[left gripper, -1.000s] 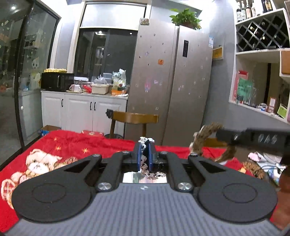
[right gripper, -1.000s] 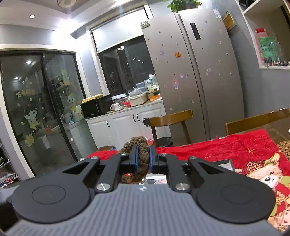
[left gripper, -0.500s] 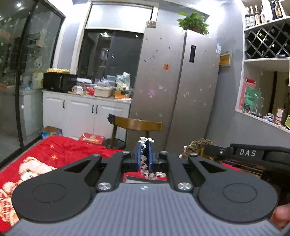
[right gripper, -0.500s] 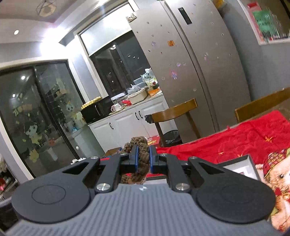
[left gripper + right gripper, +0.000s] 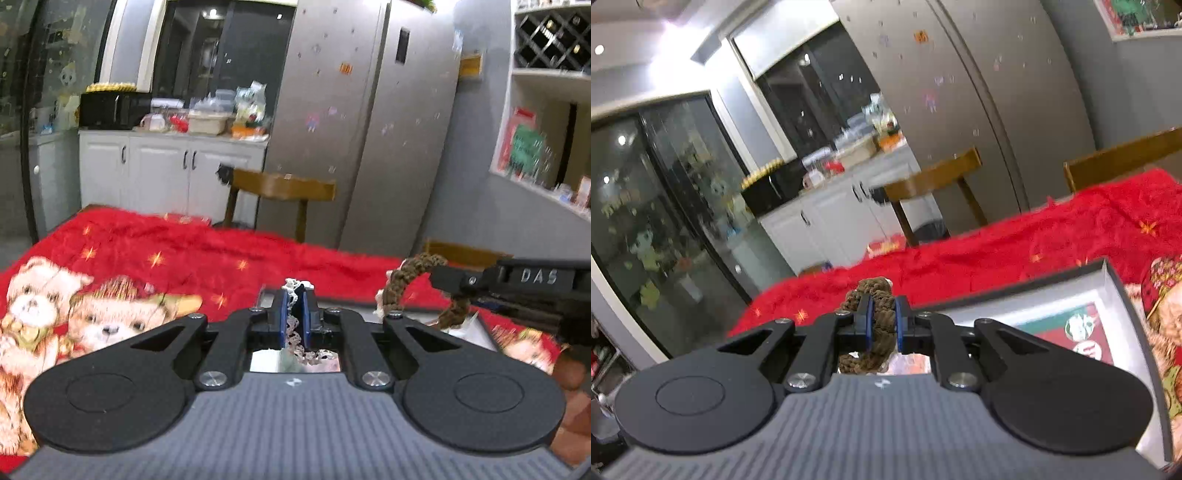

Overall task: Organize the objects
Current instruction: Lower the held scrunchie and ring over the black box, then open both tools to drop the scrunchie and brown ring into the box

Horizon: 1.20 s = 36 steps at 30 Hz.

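Observation:
My left gripper [image 5: 294, 295] is shut on a thin strip of white lace [image 5: 292, 321] that runs between its blue pads. My right gripper [image 5: 882, 306] is shut on a brown braided loop [image 5: 879, 321]. In the left wrist view that same braided loop [image 5: 406, 273] hangs from the right gripper's black finger [image 5: 461, 280], which reaches in from the right. Both grippers are low over a grey open box [image 5: 1115, 280] with a white inside and a red and green card, lying on the red blanket [image 5: 1015, 251]. Part of the box [image 5: 480, 325] shows behind my left gripper.
The red blanket [image 5: 147, 251] with bear pictures covers the table. Wooden chairs [image 5: 284, 192] stand at its far edge, with a steel fridge [image 5: 369, 110] and white cabinets [image 5: 166, 170] behind. A hand [image 5: 572, 387] shows at the lower right.
Both grippers have sunk toward the table, keeping their grips. The blanket and the grey box now fill more of both views, and the right gripper has rolled so its view tilts.

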Motion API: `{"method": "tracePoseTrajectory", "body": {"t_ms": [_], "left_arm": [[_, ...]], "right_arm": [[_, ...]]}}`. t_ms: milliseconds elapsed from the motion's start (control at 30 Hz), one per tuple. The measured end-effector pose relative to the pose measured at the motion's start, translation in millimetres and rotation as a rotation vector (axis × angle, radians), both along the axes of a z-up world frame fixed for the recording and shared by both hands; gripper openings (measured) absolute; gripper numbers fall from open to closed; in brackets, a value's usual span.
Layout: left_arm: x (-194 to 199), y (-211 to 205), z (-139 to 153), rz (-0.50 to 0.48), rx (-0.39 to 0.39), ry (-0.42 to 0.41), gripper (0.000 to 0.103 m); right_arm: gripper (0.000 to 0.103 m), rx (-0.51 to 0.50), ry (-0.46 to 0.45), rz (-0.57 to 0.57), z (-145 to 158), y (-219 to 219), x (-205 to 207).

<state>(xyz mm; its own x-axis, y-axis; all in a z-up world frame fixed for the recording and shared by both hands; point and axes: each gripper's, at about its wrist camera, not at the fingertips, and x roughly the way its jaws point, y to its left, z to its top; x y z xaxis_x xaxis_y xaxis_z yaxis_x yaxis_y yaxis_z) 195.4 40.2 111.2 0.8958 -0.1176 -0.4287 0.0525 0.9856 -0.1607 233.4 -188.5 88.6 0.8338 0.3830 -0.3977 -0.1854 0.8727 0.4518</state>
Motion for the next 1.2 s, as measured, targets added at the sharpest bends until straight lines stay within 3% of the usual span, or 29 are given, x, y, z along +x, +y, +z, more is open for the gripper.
{"method": "tracePoseTrajectory", "body": {"t_ms": [300,600,933,1200], "left_arm": [[11,-3,-40,-0.020,0.034,0.063,0.010],[10,-7,-47,-0.035,0.047,0.037,0.011],[11,-16,-56,-0.015,0.125,0.052,0.011],[16,-16,-63,0.000,0.132,0.083,0.011]], "right_arm": [[0.014,-0.050,0.081,0.054,-29,11,8],[0.015,-0.092,0.104,0.049,-39,15,10],[0.016,-0.130,0.136,0.072,-51,21,18],[0.016,-0.150,0.166,0.065,-60,19,23]]}}
